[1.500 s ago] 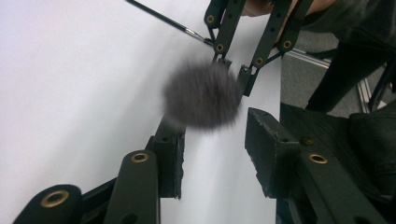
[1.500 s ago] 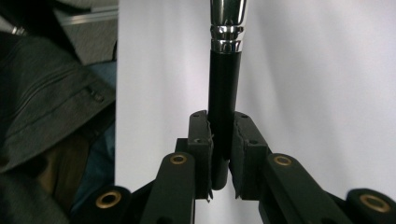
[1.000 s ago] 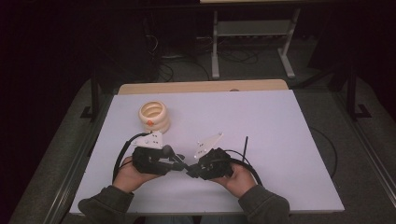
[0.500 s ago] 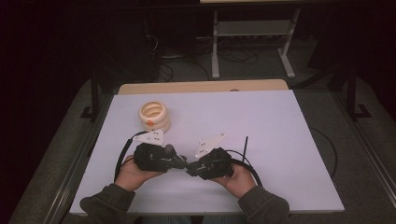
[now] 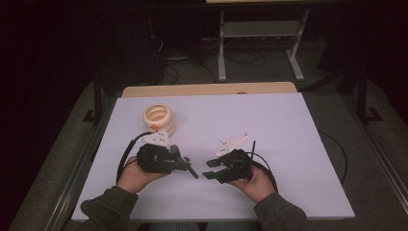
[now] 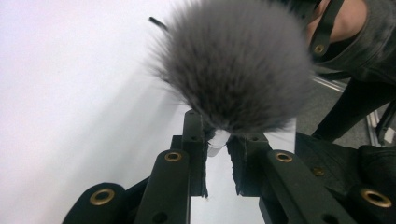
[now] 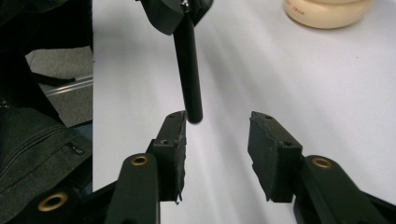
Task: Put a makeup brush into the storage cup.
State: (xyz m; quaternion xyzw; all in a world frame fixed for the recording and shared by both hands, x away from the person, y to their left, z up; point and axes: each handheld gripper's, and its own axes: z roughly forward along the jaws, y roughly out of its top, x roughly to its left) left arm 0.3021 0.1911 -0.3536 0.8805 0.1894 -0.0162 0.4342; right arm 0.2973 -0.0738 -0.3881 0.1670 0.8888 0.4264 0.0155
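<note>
High view: two hands hold grippers over a white bench. The left gripper clamps a makeup brush and keeps it off the bench surface; the brush's black handle sticks out toward the right gripper, its tip just short of that gripper's jaws. The right gripper's jaws have just been opening and now stand moderately wide, with nothing pressed between them.

Left gripper view shows the jaws narrow, closed on the brush just below its head, where a pale collar sits between the pads; the grey, dark-tipped bristles fan out above them.

Right gripper view shows the black handle coming down from the left gripper at the top, its end just beside the tip of the left-hand pad; whether it touches I cannot tell. The other pad stands well apart from it.

A cream, ring-shaped holder stands on the bench beyond the left hand, near the far left corner. Its hollow middle faces up; what lies inside cannot be made out. In the right gripper view its base sits at the top edge.
</note>
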